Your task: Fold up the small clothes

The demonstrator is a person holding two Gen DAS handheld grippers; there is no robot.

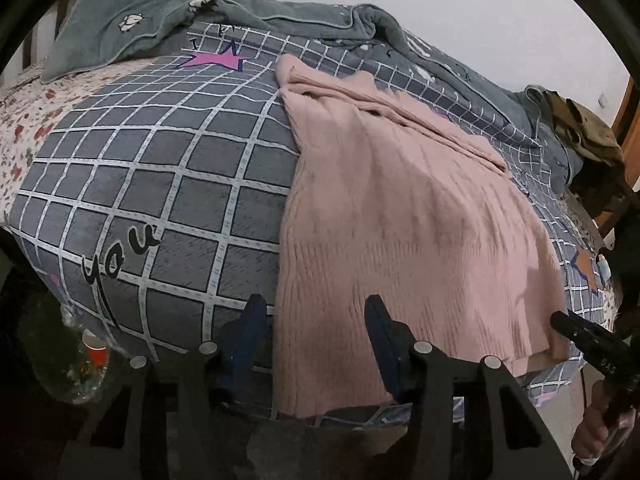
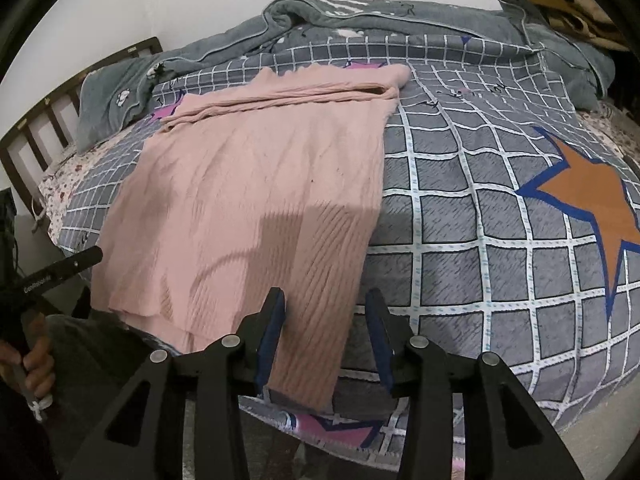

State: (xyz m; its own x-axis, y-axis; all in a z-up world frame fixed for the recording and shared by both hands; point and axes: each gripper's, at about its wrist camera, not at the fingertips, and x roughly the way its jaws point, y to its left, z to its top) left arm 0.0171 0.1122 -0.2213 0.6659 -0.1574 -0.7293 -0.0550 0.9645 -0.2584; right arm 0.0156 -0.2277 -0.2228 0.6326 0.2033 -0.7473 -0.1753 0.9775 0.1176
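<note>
A pink ribbed knit garment [image 1: 400,216] lies flat on the grey checked bedspread [image 1: 160,184], its near hem at the bed's front edge and a folded part along its far end. My left gripper [image 1: 316,320] is open, its jaws astride the garment's near left corner, just above it. My right gripper [image 2: 326,312] is open, its jaws astride the garment's [image 2: 256,184] near right corner above the bedspread [image 2: 480,240]. Each gripper's body shows at the edge of the other's view.
A rumpled grey blanket [image 1: 280,16] lies along the far side of the bed by the white wall. Brown clothing [image 2: 568,4] is piled at the far right. A wooden headboard [image 2: 52,112] stands at the left. A red cup [image 1: 96,350] sits on the floor.
</note>
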